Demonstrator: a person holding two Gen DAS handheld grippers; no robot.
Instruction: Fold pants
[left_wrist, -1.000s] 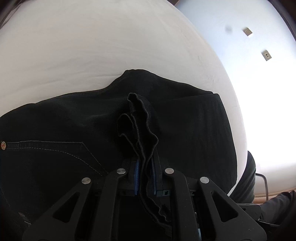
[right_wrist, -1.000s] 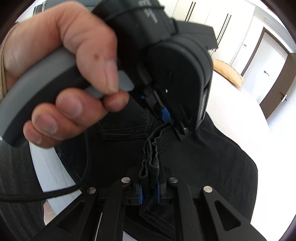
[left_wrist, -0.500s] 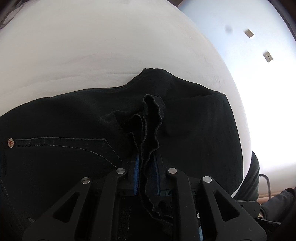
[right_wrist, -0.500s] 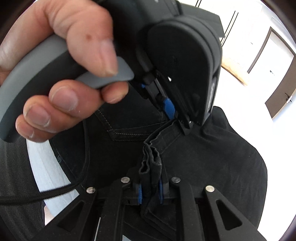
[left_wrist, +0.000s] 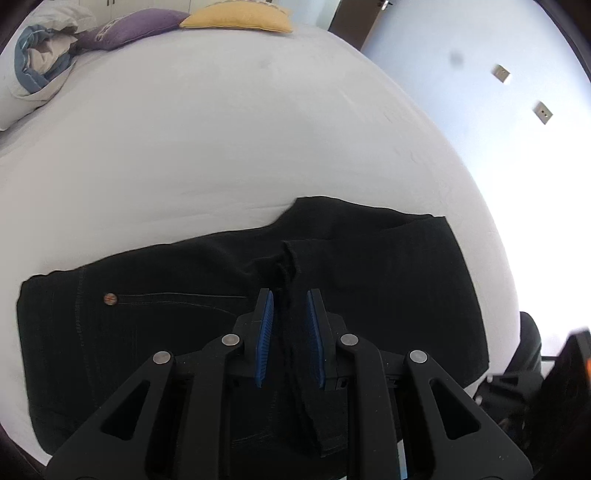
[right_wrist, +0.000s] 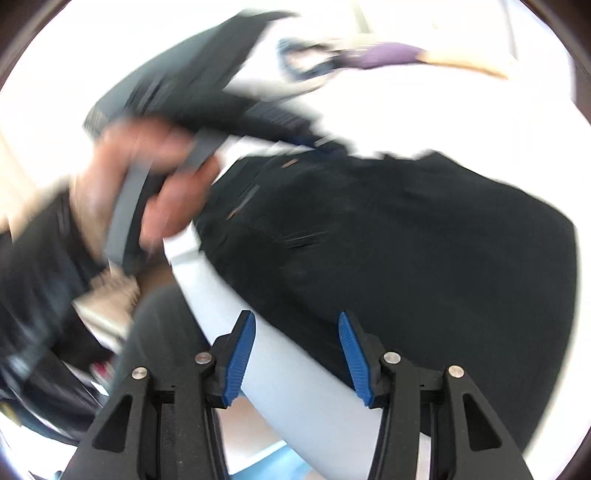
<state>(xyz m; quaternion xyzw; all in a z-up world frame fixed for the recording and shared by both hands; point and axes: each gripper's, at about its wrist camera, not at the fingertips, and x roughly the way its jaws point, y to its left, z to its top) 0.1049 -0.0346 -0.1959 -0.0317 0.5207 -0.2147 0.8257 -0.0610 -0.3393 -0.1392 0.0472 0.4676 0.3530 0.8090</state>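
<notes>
Black pants lie folded on the white bed, with a copper rivet at the left. My left gripper hovers just above them with its jaws opening. A thin ridge of cloth stands between the blue pads, which do not press on it. In the blurred right wrist view my right gripper is opening wide with nothing in it, over the bed's near edge beside the pants. A person's hand holds the left gripper's grey handle at the upper left.
A yellow pillow, a purple pillow and a bundle of white and blue bedding lie at the far end of the bed. A wall with two sockets runs along the right. A dark trouser leg stands by the near edge.
Both grippers have let go of the bunched cloth edge and their jaws have parted. The left has lifted back a little. The right has swung away fast and rolled.
</notes>
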